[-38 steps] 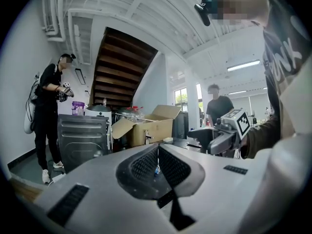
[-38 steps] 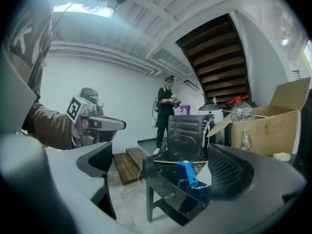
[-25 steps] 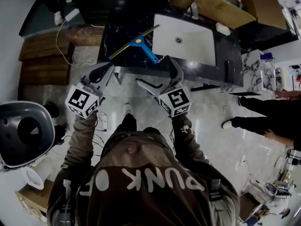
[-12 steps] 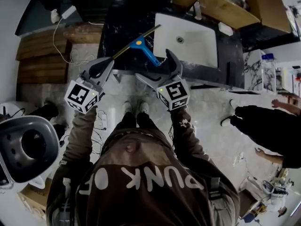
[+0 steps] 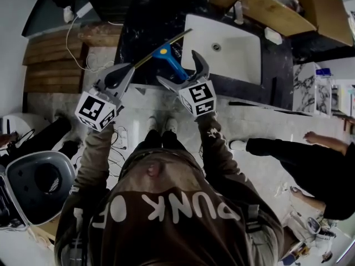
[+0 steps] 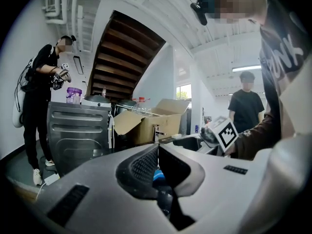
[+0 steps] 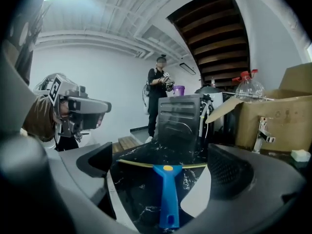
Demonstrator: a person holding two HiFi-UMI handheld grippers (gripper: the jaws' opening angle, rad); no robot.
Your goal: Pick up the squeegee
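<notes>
The squeegee [image 5: 168, 60] has a blue handle and a long thin yellowish blade; it lies on the black marble counter [image 5: 145, 21], handle pointing toward me. My right gripper [image 5: 181, 71] is open, its jaws standing either side of the handle's near end without closing on it. In the right gripper view the squeegee's blue handle [image 7: 168, 199] runs straight between the open right gripper [image 7: 163, 174]. My left gripper [image 5: 128, 69] is shut and empty, with its tip close to the blade's left end. In the left gripper view the left gripper [image 6: 157, 149] has its jaws pressed together.
A white sink [image 5: 222, 49] is set in the counter just right of the squeegee, with a cardboard box [image 5: 260, 10] behind it. A grey metal cabinet [image 7: 180, 118] stands past the counter. Wooden steps [image 5: 50, 54] are at left, and a bystander's legs [image 5: 299, 148] at right.
My right gripper has moved forward and left over the counter edge, so its open jaws now flank the squeegee handle. The left gripper has barely shifted.
</notes>
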